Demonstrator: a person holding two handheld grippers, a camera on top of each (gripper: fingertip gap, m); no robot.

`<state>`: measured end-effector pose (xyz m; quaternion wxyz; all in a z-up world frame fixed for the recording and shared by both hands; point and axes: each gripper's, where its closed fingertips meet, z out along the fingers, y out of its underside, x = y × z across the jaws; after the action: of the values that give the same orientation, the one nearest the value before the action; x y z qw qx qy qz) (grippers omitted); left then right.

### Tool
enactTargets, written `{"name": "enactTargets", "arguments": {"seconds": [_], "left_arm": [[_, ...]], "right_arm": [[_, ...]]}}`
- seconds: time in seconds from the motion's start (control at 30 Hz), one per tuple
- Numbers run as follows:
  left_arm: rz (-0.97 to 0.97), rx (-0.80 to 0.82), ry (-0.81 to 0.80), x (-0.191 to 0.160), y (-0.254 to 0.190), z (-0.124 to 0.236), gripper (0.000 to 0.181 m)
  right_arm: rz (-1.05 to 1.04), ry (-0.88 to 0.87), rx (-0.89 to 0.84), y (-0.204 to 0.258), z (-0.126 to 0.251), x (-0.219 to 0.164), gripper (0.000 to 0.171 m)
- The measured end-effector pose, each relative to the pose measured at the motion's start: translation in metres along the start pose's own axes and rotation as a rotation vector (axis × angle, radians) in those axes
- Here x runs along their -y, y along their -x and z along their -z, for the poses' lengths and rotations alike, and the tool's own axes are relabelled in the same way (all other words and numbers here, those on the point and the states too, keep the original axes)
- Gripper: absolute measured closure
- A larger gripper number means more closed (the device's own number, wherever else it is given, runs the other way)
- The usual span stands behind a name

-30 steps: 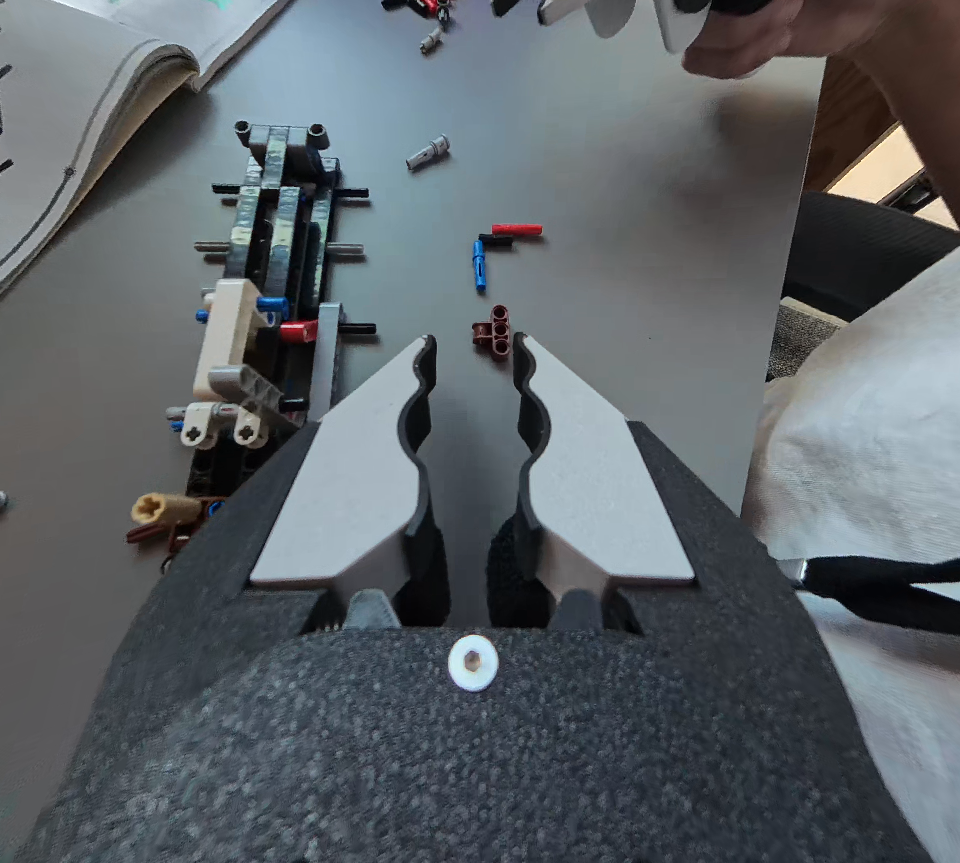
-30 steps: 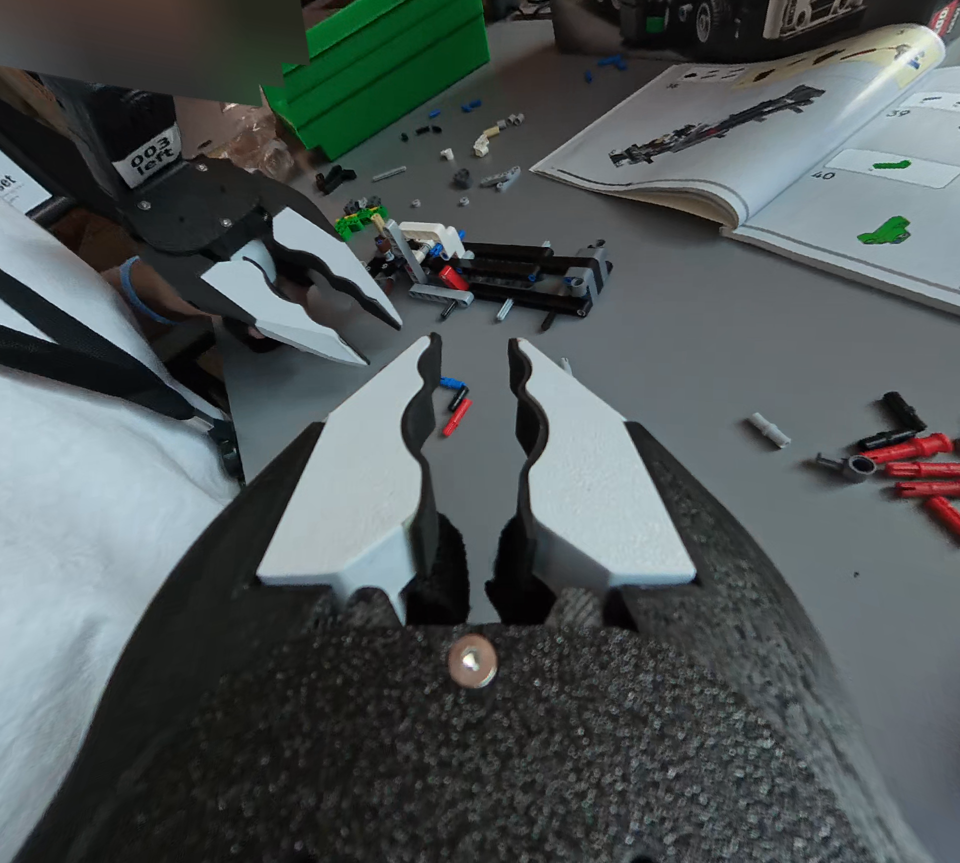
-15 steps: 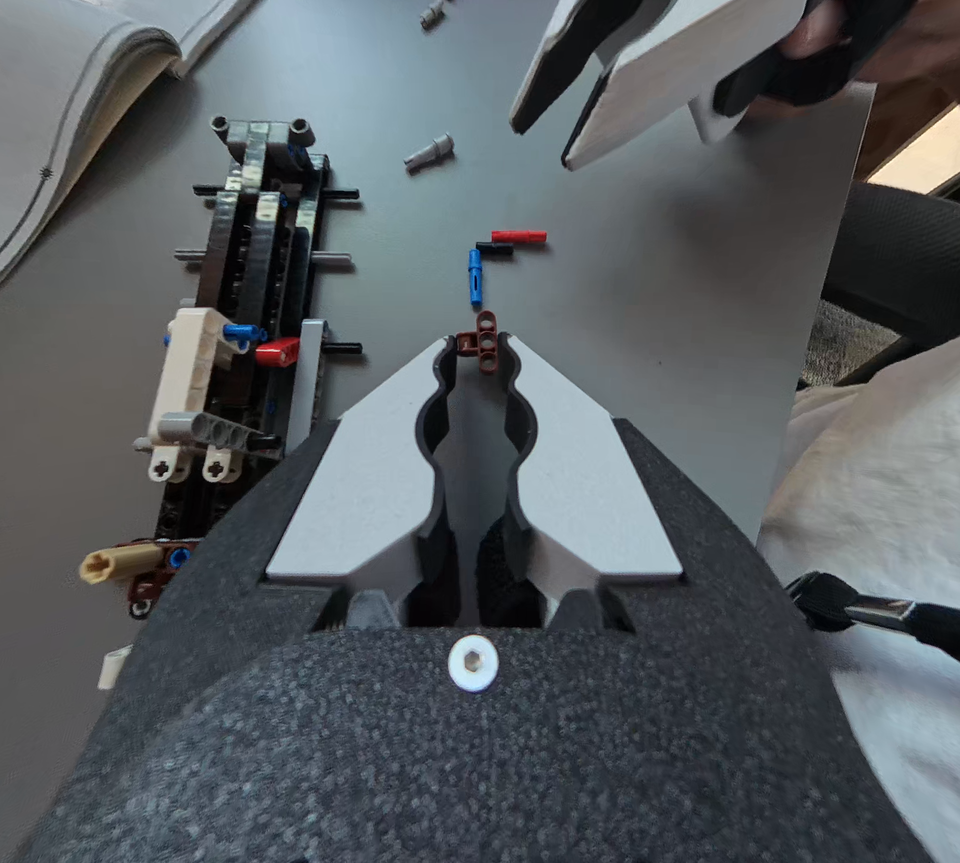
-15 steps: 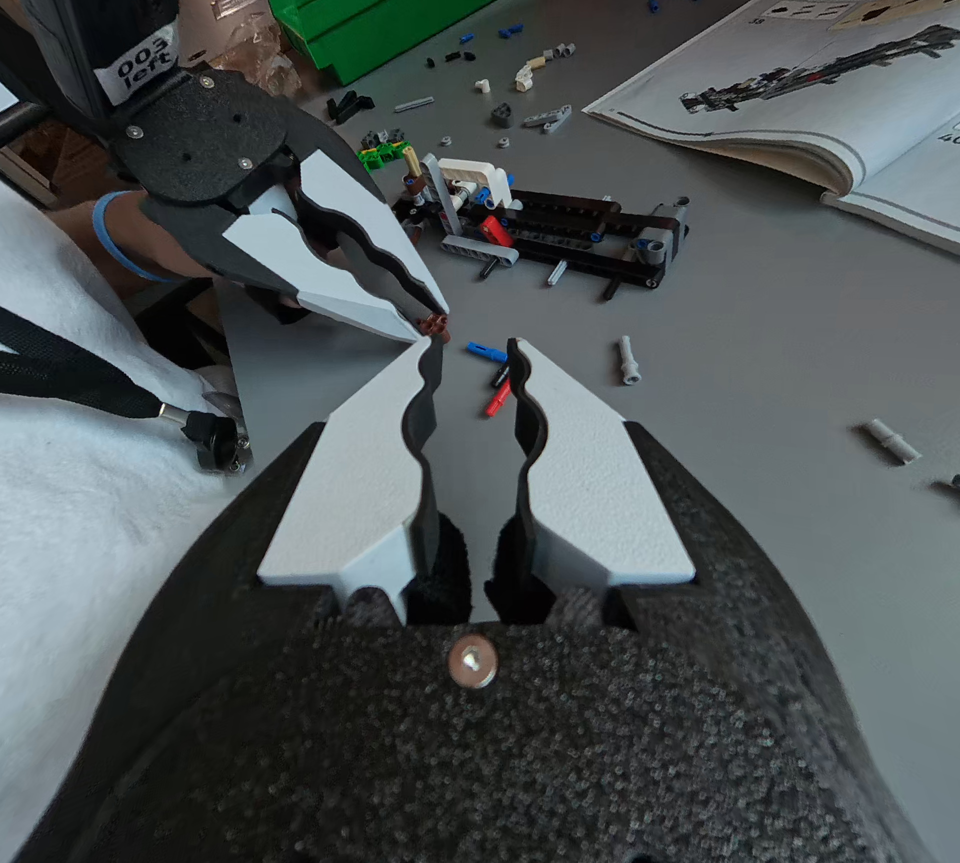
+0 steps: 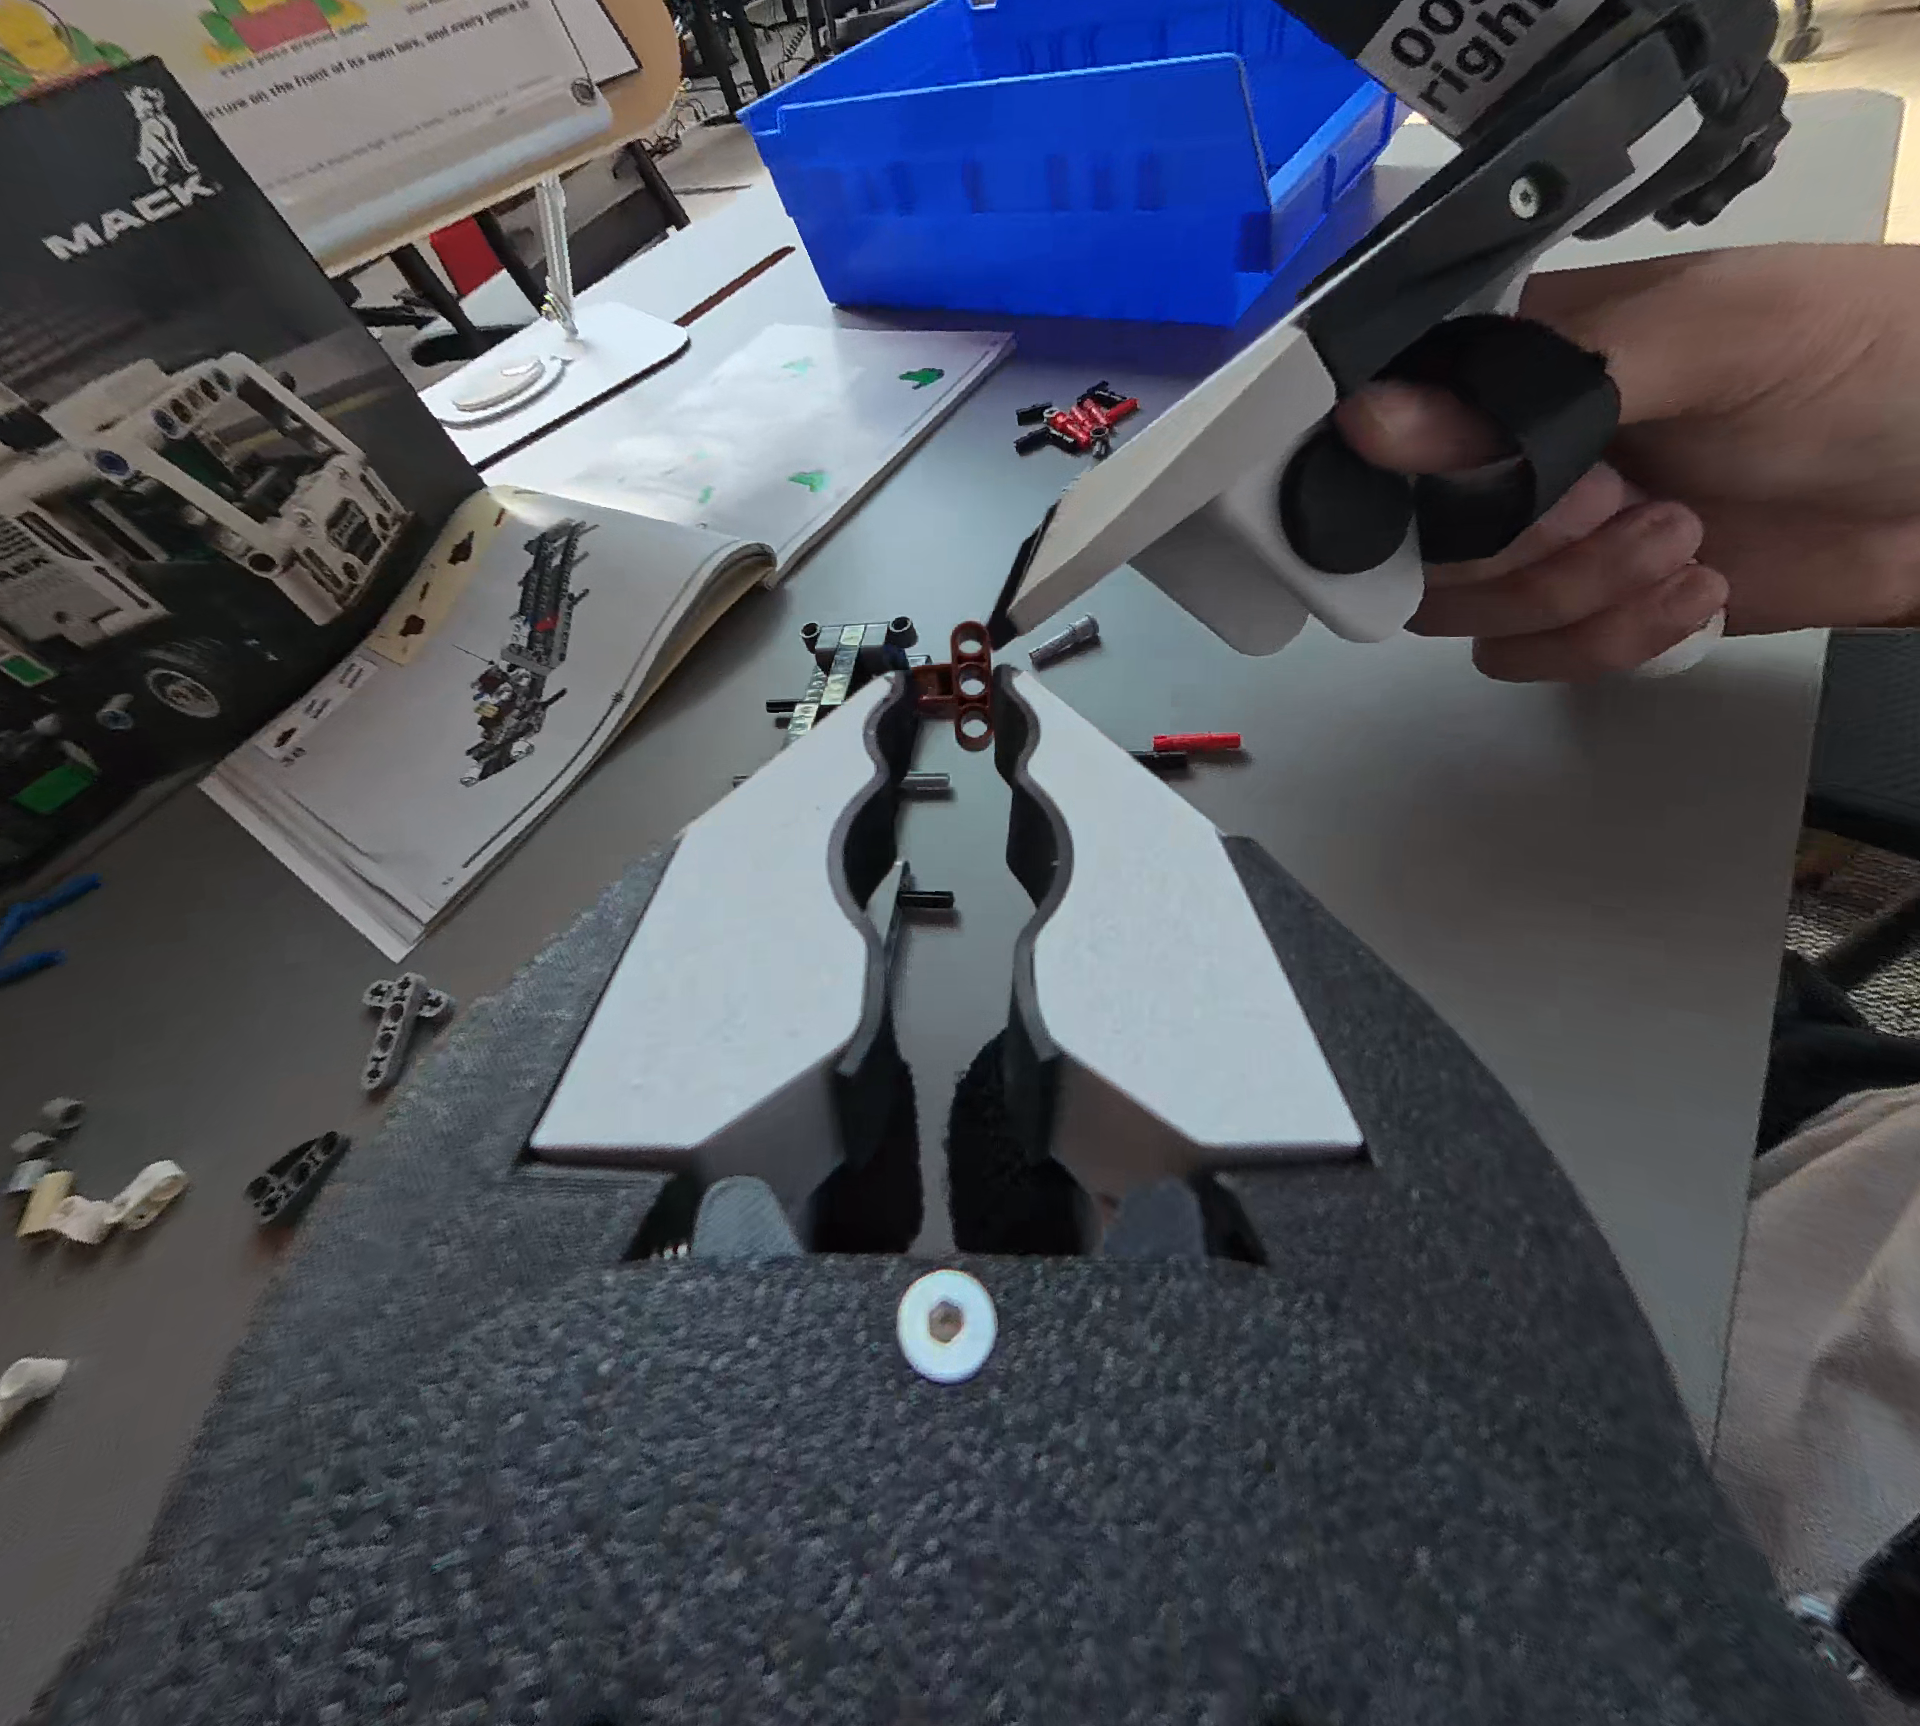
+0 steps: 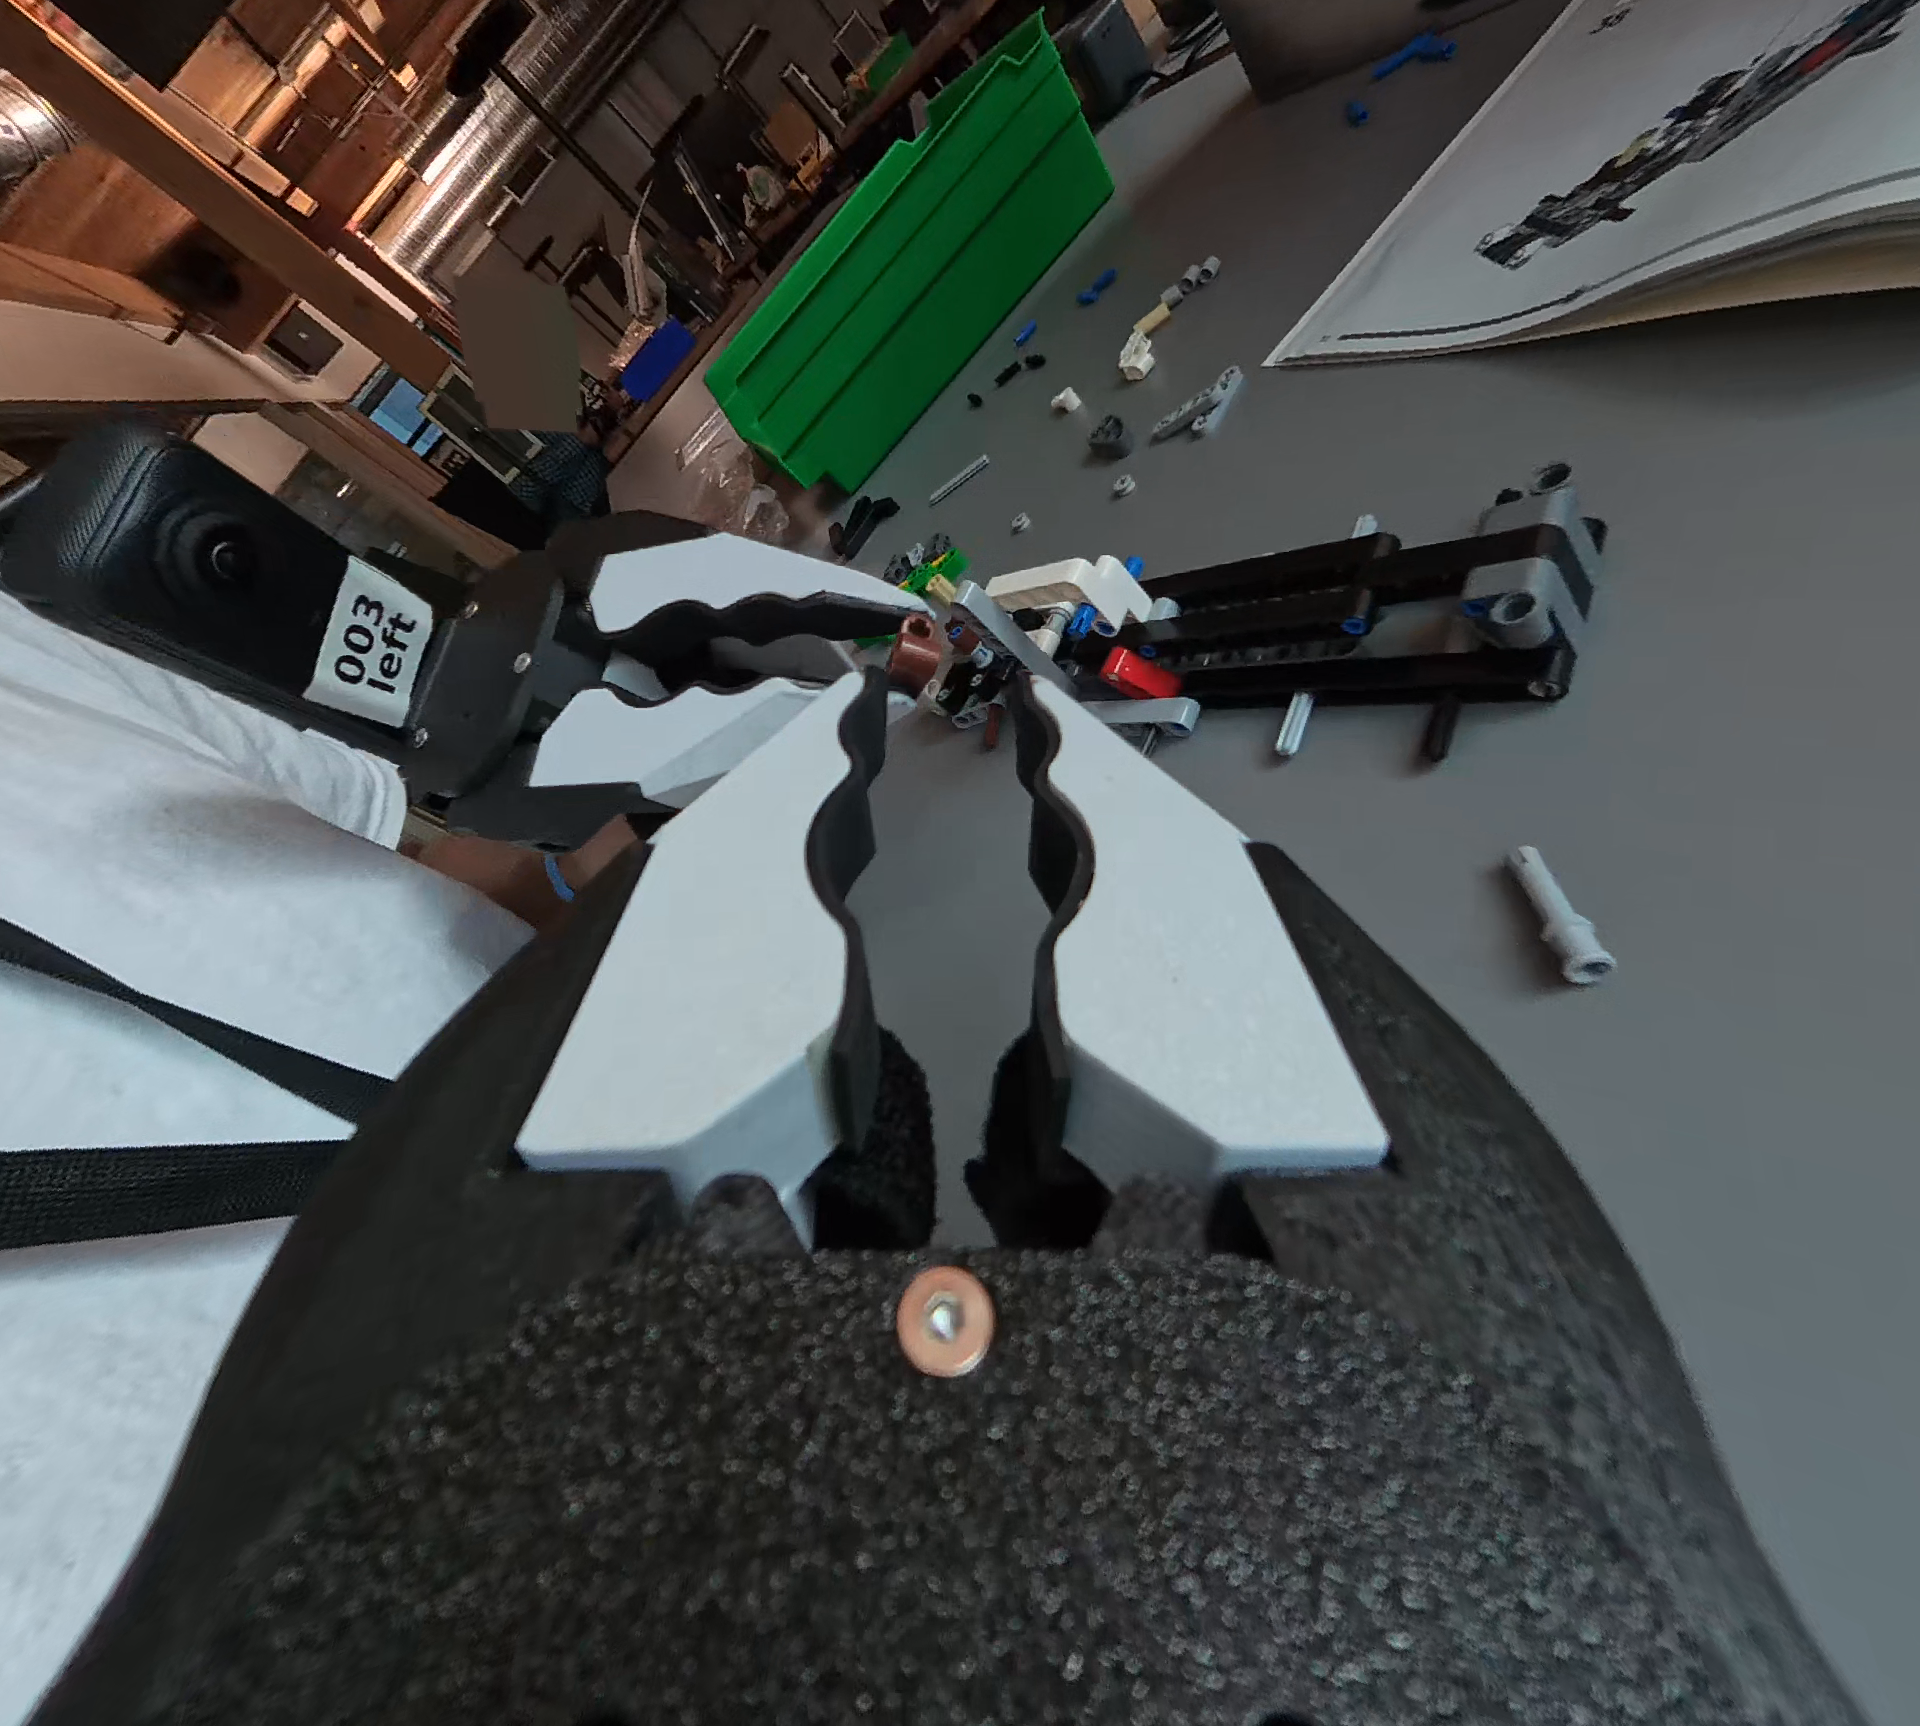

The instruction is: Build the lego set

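The left hand-held gripper (image 5: 954,700), at the centre of the left wrist view, is clamped by its fingertips on a small reddish-brown three-hole connector (image 5: 969,685), which is lifted off the grey bench (image 5: 1455,897) and stands upright between the tips. The right hand-held gripper (image 6: 945,689) has its fingers apart and holds nothing; in the left wrist view its tips sit just beside the top of the connector, upper right of centre. The step in hand looks like a hand-over or a regrip of this piece before it goes onto the long black chassis assembly (image 6: 1351,627) lying on the bench in the right-centre of the right wrist view. To do it well, the right fingers should close across the connector's flat sides, clear of the holes, and the left should let go only once that hold is firm; so small a piece may twist or slip. Near the top of the left wrist view the blue bin (image 5: 1049,159) shows only its walls and a divider, so its contents cannot be told. The green bin (image 6: 914,284), upper centre of the right wrist view, shows only its outer side, with loose pins scattered on the bench beside it.
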<state>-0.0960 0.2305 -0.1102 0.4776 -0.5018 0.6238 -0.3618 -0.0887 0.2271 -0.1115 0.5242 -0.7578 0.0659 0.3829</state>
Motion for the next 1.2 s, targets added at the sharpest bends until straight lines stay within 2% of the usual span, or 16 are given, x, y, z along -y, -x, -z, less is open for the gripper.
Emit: {"name": "enactTargets", "arguments": {"seconds": [0.17,0.37,0.47,0.7,0.8,1.0,1.1,1.13,1.17,1.2], "left_arm": [[-0.003,0.004,0.008,-0.010,0.005,-0.003,0.168],[0.028,-0.018,-0.032,-0.005,0.004,0.000,0.168],[0.007,-0.020,-0.033,-0.006,0.001,0.001,0.168],[-0.013,-0.015,-0.007,-0.011,-0.002,0.001,0.166],[0.003,-0.026,0.019,-0.014,-0.003,-0.001,0.159],[-0.013,-0.031,0.045,-0.018,-0.006,-0.003,0.166],[-0.015,-0.029,0.030,-0.015,-0.006,0.000,0.167],[-0.003,-0.034,0.030,-0.014,-0.005,0.003,0.167],[0.016,-0.042,0.027,-0.014,-0.004,0.006,0.167],[0.048,-0.060,0.019,-0.014,-0.003,0.010,0.167]], "right_arm": [[-0.010,0.033,0.034,0.006,-0.008,-0.004,0.151],[-0.051,0.011,0.065,0.012,-0.015,0.000,0.151],[-0.041,0.025,0.025,0.007,-0.018,-0.004,0.163],[0.037,0.073,-0.051,0.007,-0.017,-0.009,0.165],[0.105,0.114,-0.086,0.011,-0.020,-0.013,0.165],[0.189,0.151,-0.175,0.008,-0.018,-0.014,0.164],[0.210,0.137,-0.151,0.012,-0.016,-0.012,0.162],[0.220,0.105,-0.146,0.012,-0.010,-0.005,0.148],[0.232,0.075,-0.148,0.010,-0.001,0.002,0.143],[0.244,0.056,-0.146,0.007,0.011,0.009,0.145]]}}
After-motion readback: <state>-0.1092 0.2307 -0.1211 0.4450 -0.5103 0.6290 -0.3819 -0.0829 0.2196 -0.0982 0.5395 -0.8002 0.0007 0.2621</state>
